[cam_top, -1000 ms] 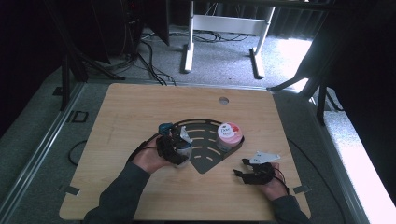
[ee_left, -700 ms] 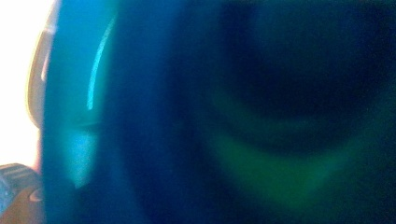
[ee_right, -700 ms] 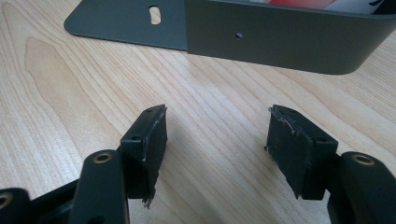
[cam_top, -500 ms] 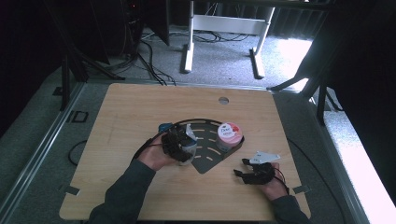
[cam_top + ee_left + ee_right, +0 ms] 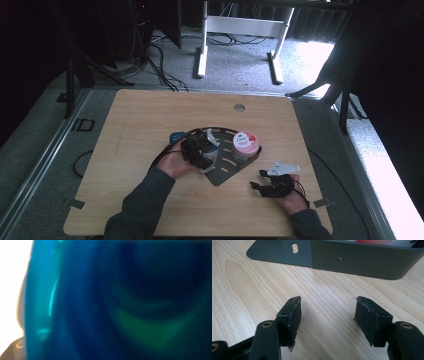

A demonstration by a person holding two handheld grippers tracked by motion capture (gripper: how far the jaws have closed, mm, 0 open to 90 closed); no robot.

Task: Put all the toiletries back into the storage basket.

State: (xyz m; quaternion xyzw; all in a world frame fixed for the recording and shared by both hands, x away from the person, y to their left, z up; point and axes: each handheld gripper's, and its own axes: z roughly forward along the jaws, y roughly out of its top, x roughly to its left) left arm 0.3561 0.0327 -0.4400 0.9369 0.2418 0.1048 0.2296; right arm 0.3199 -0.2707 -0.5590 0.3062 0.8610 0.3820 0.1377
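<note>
The left hand-held gripper (image 5: 200, 149) sits over the left part of the dark fan-shaped tray (image 5: 225, 175), with a blue container (image 5: 75, 302) pressed right up against its camera. In the high view a scrap of that blue (image 5: 177, 136) shows just beyond the gripper. The jaws themselves are masked by the gripper's body and the hand. The close fill of blue suggests the container sits between them, though whether the pads press on it cannot be told. Judged from its position, the container is being carried into the tray, beside the white tub with the pink lid (image 5: 245, 145) already standing in the right part.

The right hand-held gripper (image 5: 328, 315) rests low over the bare worktop (image 5: 150, 110), jaws fairly wide with nothing between them. It is parked near the tray's front wall (image 5: 362, 260), evidently to leave the left hand room.
</note>
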